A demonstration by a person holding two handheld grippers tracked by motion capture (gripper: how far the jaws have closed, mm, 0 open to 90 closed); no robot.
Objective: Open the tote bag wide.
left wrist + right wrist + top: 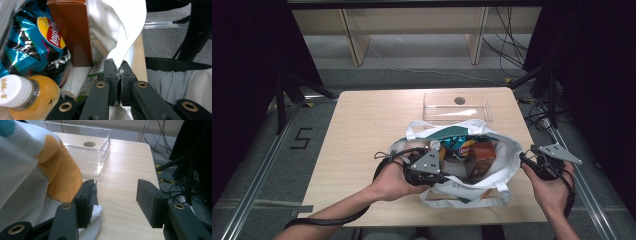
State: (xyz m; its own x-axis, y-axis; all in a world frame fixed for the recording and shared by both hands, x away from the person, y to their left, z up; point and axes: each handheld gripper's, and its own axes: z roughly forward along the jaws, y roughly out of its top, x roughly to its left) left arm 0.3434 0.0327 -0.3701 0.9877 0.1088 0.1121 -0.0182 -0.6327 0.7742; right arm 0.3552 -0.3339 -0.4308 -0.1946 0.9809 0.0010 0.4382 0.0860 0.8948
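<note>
On the light wooden table (362, 125) we see a white tote bag (507, 160) lying open near the front edge, and behind it, toward the far edge, a clear plastic bin (456, 106) with a round dark spot on its floor. Inside the bag sit a blue Lay's chip bag (459, 145), a brown carton (484, 152) and a bottle of orange drink (37, 97) with a white cap. Cables trail over the grey floor beyond the table's right edge.

Our left gripper (427, 167) sits at the bag's near left rim. In the left gripper view its jaws are pressed together with a fold of the white cloth pinched between them; the carton stands upright just beyond, touching the chip bag, with the bottle lying at lower left.

Our right gripper (544, 160) is held at the bag's right side. In the right gripper view (115, 197) its jaws stand wide apart with bare table between them; the left jaw lies against the bag's cloth, whose white and orange print bulges beside it, but grips nothing.

The high view gives the whole layout; the left gripper view alone reveals the pinched cloth and the bottle's body.
</note>
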